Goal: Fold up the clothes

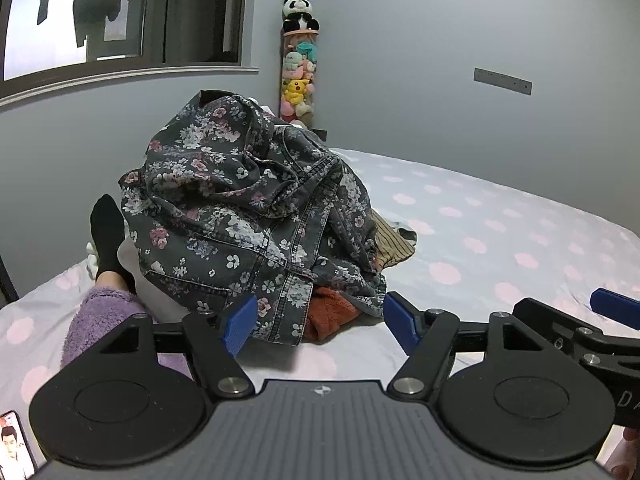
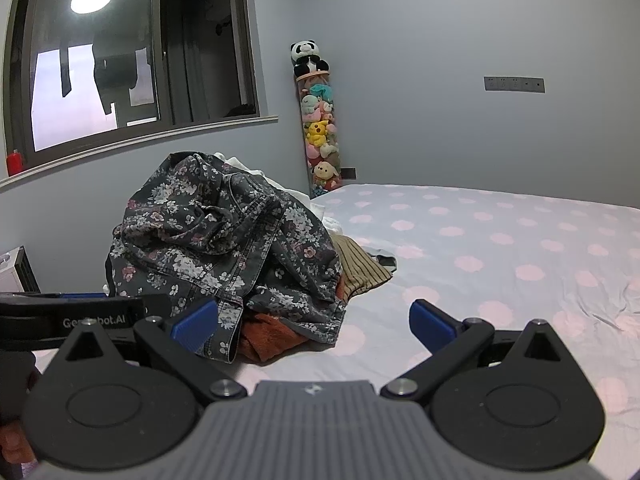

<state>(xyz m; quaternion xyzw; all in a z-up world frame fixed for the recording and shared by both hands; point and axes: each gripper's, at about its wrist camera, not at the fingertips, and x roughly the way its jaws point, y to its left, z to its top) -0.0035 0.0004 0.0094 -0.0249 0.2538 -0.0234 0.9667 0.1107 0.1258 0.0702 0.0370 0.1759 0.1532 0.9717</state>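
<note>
A pile of clothes lies on the bed. On top is a dark floral denim jacket (image 1: 240, 216), crumpled; it also shows in the right wrist view (image 2: 224, 248). Under it lie a rust-orange garment (image 1: 332, 314) (image 2: 268, 340) and a brown ribbed garment (image 1: 394, 246) (image 2: 360, 270). My left gripper (image 1: 320, 320) is open, its blue pads just in front of the pile's near edge, holding nothing. My right gripper (image 2: 314, 326) is open and empty, low over the sheet at the pile's right front. The right gripper's finger shows at the right edge of the left wrist view (image 1: 616, 308).
The bed (image 2: 500, 264) has a white sheet with pink dots, stretching right of the pile. A person's leg in a black sock (image 1: 106, 236) and purple fleece (image 1: 100, 320) lies left of the pile. A phone (image 1: 16, 448) lies at bottom left. A tube of plush toys (image 2: 320, 128) stands in the corner.
</note>
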